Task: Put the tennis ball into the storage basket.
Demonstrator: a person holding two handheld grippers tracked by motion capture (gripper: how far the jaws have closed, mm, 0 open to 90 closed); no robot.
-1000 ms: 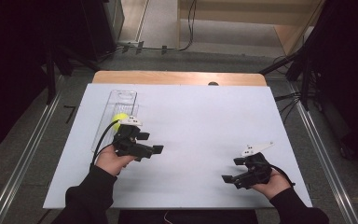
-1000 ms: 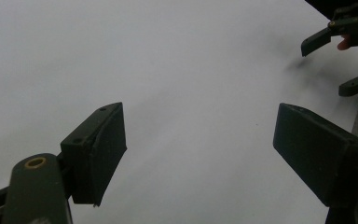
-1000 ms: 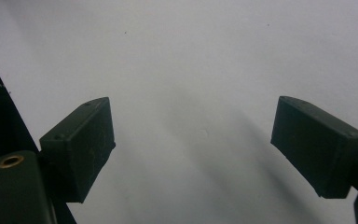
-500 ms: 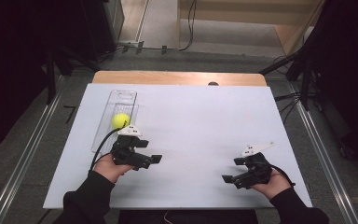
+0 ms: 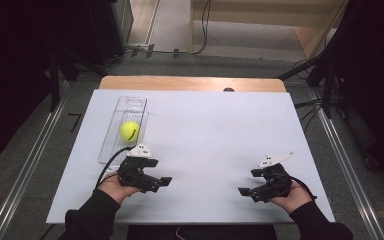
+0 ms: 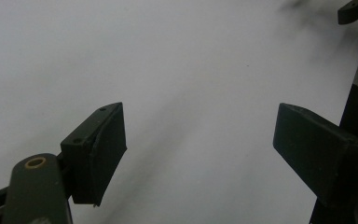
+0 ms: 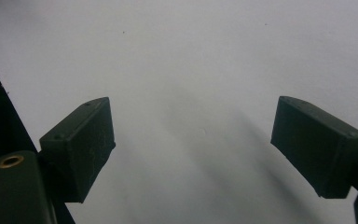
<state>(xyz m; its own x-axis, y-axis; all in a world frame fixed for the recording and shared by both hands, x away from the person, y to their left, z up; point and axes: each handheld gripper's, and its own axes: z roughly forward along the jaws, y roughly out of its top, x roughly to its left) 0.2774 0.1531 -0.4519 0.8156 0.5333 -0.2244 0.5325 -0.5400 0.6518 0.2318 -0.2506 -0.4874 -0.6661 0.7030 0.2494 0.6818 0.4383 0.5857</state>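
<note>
One ball: a yellow tennis ball (image 5: 130, 131) with a dark mark on it, lying inside the clear tray, roughly at the middle of the tray's length.
Tray: a clear, long plastic tray (image 5: 136, 102), lying on the left part of the table, its long side running from the far edge toward the near edge; its far end lies near the far-left corner.
Left tongs: the left tongs (image 5: 161, 182) are held near the near edge, left of the middle, just beyond the tray's near end and apart from the ball; the tips point toward the right edge. In the left gripper view the left tongs (image 6: 200, 149) stand released, with bare white surface between the two black jaws.
Left hand: the left hand (image 5: 114, 186) grips the body from below; a black cable curls from it beside the tray's near end.
Right tongs: the right tongs (image 5: 246, 192) are held near the near-right corner, tips pointing toward the left edge, well apart from tray and ball. In the right gripper view the right tongs (image 7: 193, 149) are released, nothing between the jaws.
Right hand: the right hand (image 5: 290, 192) holds the body, sleeve dark.
Table: a white table (image 5: 215, 125) with a wooden strip along its far edge.
</note>
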